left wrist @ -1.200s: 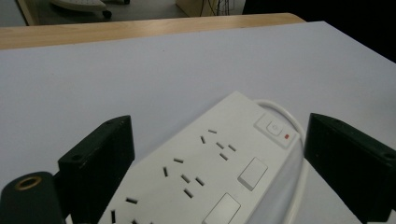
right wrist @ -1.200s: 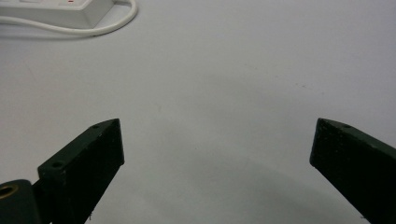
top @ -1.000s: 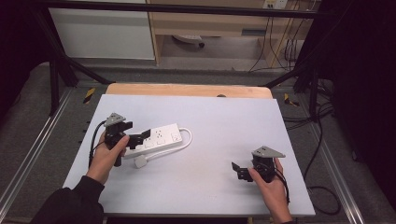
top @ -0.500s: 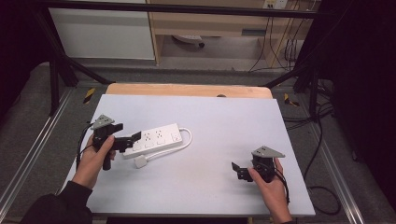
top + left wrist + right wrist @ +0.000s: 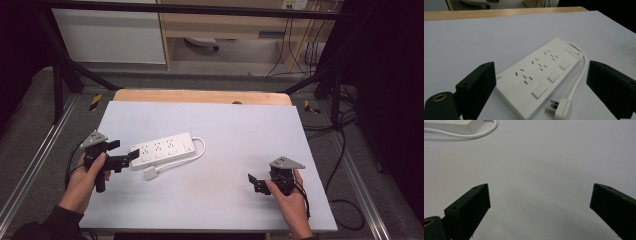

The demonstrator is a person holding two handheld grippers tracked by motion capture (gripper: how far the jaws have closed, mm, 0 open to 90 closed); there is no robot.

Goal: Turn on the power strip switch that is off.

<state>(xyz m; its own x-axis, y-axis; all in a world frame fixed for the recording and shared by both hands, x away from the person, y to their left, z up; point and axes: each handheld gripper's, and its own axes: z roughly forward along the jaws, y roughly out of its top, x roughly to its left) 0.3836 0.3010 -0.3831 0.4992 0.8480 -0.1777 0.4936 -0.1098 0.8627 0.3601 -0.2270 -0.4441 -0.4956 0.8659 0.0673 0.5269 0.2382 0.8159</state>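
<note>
Since the earlier frame the left tool (image 5: 131, 156) has drawn back leftward, wide open and empty, from the power strip (image 5: 162, 149), which lies left of centre on the tabletop (image 5: 225, 125), long axis left-right with switch end right; closing askew might push it away, while the right tool (image 5: 254, 181) rests open, empty.

The left gripper (image 5: 125, 152) has drawn back from the white power strip (image 5: 162, 149) toward the table's left edge. A second ago its open jaws reached over the strip's near end; now their tips sit just off that end. The left hand (image 5: 89, 175) and forearm have pulled back with it.
</note>
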